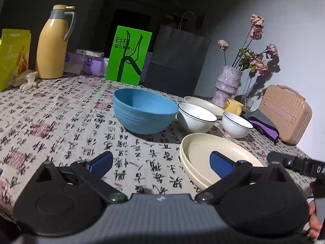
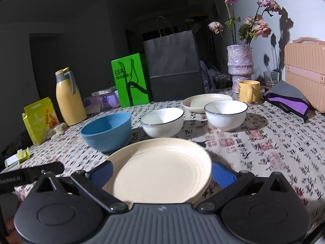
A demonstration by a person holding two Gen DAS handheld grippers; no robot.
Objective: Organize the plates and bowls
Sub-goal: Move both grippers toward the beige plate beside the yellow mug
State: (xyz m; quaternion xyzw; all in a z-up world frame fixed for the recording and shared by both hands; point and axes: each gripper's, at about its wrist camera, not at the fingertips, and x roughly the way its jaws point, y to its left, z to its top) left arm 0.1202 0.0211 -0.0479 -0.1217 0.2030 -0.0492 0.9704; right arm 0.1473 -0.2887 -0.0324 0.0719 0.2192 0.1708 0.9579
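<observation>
On the desk, which is covered with a calligraphy-print cloth, the dishes are spread in a loose group. A cream plate is seen nearest, lying between the wide-open jaws of the right gripper; whether the pads touch its rim cannot be told. Behind it a blue bowl is set to the left, a white bowl in the middle and a second white bowl to the right, with a second cream plate just behind them. The left gripper is held with its jaws open and empty above the cloth, its right pad seen over the near plate's left side. A yellow flask, a green box, a dark paper bag, a vase and a yellow mug are lined along the far edge.
</observation>
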